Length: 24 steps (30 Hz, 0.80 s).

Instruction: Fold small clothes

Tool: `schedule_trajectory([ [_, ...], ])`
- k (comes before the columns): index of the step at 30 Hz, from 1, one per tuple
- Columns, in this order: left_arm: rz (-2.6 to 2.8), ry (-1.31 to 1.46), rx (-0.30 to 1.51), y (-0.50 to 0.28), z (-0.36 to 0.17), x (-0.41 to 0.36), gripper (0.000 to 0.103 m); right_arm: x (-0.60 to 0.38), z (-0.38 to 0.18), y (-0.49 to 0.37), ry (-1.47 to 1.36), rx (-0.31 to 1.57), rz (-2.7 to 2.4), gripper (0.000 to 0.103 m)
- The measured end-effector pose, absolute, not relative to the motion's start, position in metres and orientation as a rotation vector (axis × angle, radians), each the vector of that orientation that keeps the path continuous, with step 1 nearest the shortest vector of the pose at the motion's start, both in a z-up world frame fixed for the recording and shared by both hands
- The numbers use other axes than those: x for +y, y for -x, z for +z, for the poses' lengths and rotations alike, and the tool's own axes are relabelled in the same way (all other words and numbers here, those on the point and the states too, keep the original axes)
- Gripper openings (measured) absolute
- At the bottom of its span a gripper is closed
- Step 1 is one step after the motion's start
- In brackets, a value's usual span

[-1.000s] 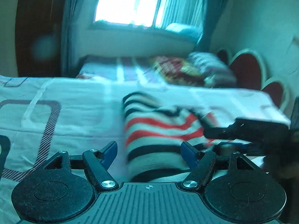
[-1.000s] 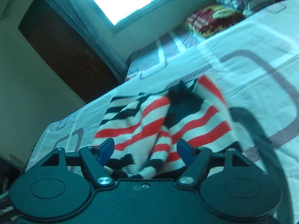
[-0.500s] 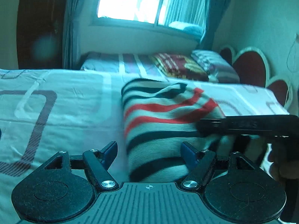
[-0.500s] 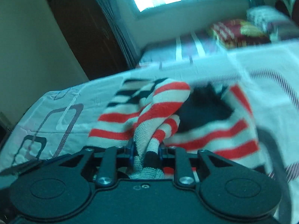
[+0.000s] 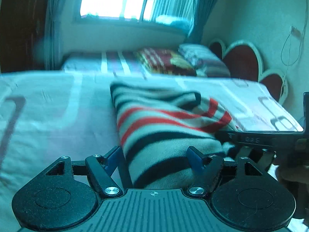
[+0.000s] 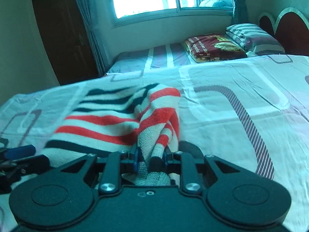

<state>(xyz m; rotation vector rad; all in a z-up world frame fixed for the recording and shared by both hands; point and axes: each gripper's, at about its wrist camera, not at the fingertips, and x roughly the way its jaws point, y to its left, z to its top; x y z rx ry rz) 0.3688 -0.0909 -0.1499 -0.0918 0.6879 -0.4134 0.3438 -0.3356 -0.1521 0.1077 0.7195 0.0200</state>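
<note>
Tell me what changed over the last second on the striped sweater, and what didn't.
The right gripper closed its jaws on a bunched fold of the striped sweater and now holds it pinched; the fold has been drawn up and gathered toward it. The left gripper moved in closer over the sweater's near edge. Unchanged: the left jaws stay open astride the fabric, and the rest of the sweater lies on the bedsheet.

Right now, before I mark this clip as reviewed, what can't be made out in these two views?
- Striped garment: its near hem is hidden behind the right hand-held gripper, which is shut on a bunched fold, in the right wrist view.
- Garment type (sweater, other): unclear; it lies crumpled.
- Left hand-held gripper: jaws open around the garment; contact underneath is hidden in the left wrist view.
- Bed sheet and pillows: motion-blurred in the left wrist view.
</note>
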Motion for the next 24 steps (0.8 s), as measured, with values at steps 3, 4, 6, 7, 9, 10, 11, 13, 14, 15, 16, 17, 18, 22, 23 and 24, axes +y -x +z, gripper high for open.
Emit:
schedule_trajectory([
  [3, -0.384, 0.115, 0.71, -0.371, -0.16, -0.09, 0.085, -0.339, -0.152, -0.341, -0.134, 0.729, 0.003, 0.037],
  [4, -0.382, 0.119, 0.713, -0.372, -0.16, -0.089, 0.085, -0.34, -0.146, -0.338, -0.135, 0.722, -0.004, 0.039],
  [6, -0.379, 0.111, 0.705, -0.369, -0.155, -0.088, 0.085, -0.345, -0.129, -0.326, -0.136, 0.678, -0.007, 0.039],
  [7, -0.38, 0.098, 0.695, -0.368, -0.153, -0.087, 0.085, -0.344, -0.12, -0.319, -0.138, 0.652, 0.003, 0.035],
  [9, -0.389, 0.062, 0.672, -0.362, -0.15, -0.092, 0.085, -0.337, -0.104, -0.31, -0.158, 0.611, 0.058, 0.034],
  [10, -0.401, 0.044, 0.671, -0.36, -0.149, -0.096, 0.085, -0.331, -0.101, -0.306, -0.16, 0.6, 0.083, 0.033],
  [11, -0.412, 0.027, 0.675, -0.358, -0.149, -0.101, 0.085, -0.325, -0.099, -0.304, -0.152, 0.598, 0.104, 0.033],
  [13, -0.431, 0.0, 0.69, -0.355, -0.153, -0.108, 0.085, -0.316, -0.104, -0.303, -0.122, 0.63, 0.118, 0.03],
  [14, -0.442, -0.008, 0.703, -0.354, -0.155, -0.109, 0.085, -0.313, -0.109, -0.301, -0.106, 0.646, 0.113, 0.029],
  [15, -0.446, -0.015, 0.713, -0.353, -0.158, -0.11, 0.085, -0.312, -0.115, -0.298, -0.089, 0.659, 0.1, 0.029],
  [16, -0.447, -0.019, 0.719, -0.352, -0.161, -0.108, 0.085, -0.313, -0.12, -0.293, -0.068, 0.67, 0.082, 0.029],
  [17, -0.451, -0.017, 0.727, -0.352, -0.164, -0.106, 0.085, -0.315, -0.127, -0.287, -0.037, 0.679, 0.06, 0.029],
  [18, -0.456, -0.012, 0.732, -0.352, -0.167, -0.104, 0.085, -0.317, -0.136, -0.283, -0.003, 0.694, 0.023, 0.029],
  [22, -0.471, -0.041, 0.73, -0.347, -0.173, -0.103, 0.09, -0.344, -0.152, -0.268, -0.126, 0.698, 0.023, 0.03],
  [23, -0.473, -0.056, 0.724, -0.345, -0.173, -0.105, 0.09, -0.343, -0.154, -0.266, -0.119, 0.691, 0.022, 0.029],
  [24, -0.476, -0.065, 0.724, -0.344, -0.173, -0.105, 0.09, -0.345, -0.156, -0.264, -0.137, 0.684, 0.02, 0.029],
])
